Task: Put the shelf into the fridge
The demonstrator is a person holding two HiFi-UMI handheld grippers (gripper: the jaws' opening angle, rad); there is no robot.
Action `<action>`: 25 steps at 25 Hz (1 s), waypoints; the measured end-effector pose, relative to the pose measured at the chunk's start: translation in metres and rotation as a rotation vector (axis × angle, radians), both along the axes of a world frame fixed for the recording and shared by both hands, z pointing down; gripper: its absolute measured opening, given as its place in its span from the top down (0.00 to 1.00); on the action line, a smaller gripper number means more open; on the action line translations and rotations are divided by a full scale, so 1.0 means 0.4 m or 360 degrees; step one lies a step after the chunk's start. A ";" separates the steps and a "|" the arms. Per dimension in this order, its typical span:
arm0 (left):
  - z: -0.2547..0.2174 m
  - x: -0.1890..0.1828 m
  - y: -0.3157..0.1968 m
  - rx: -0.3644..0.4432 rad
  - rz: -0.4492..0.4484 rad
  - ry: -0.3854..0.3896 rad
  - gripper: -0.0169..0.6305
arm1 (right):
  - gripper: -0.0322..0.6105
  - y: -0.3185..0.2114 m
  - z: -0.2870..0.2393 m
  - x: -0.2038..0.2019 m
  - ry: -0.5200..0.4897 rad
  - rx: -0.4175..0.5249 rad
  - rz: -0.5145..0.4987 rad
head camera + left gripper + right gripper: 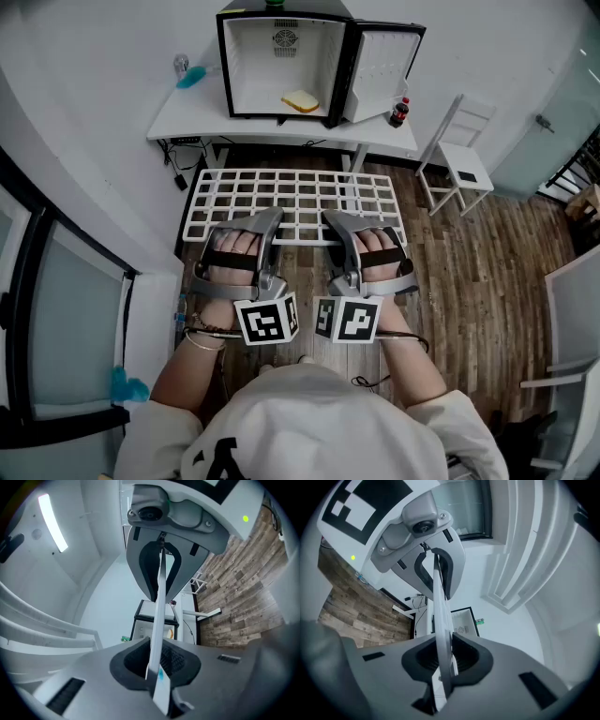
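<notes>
Left tongs (270, 221) and right tongs (333, 223) are each pinching the shelf (300, 192) by its near edge; this wide white grid is looking stiff, light, prone to tipping forward.

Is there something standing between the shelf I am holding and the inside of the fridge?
Nothing visible does: the shelf faces the fridge with its door swung open. One slice of bread lies on the fridge's floor, toward the right.
</notes>
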State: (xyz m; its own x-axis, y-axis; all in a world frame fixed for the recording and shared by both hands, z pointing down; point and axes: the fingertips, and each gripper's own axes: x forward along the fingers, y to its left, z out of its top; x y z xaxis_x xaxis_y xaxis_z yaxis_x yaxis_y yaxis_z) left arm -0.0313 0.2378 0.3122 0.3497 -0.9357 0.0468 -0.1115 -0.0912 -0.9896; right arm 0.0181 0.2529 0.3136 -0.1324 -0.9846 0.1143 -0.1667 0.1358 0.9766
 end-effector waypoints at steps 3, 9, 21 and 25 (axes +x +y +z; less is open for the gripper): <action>0.004 0.000 0.005 0.0000 -0.0002 -0.0001 0.92 | 0.86 0.004 0.004 0.001 -0.0001 -0.0001 -0.0005; 0.004 0.007 0.001 -0.0005 -0.0008 0.0000 0.92 | 0.86 -0.001 0.003 0.008 -0.0001 -0.0005 -0.0012; -0.001 0.022 -0.010 0.0004 -0.0018 0.0006 0.92 | 0.85 -0.012 -0.001 0.023 -0.0014 0.0011 -0.0028; -0.003 0.033 -0.017 0.0008 -0.0030 0.0008 0.92 | 0.85 -0.019 -0.003 0.035 -0.0019 0.0015 -0.0041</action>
State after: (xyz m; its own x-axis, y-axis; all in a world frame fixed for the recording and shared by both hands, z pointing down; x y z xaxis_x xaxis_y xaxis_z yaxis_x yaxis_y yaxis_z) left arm -0.0180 0.2311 0.3108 0.3323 -0.9423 0.0403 -0.1180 -0.0839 -0.9895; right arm 0.0319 0.2452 0.3123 -0.1590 -0.9819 0.1032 -0.1750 0.1309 0.9758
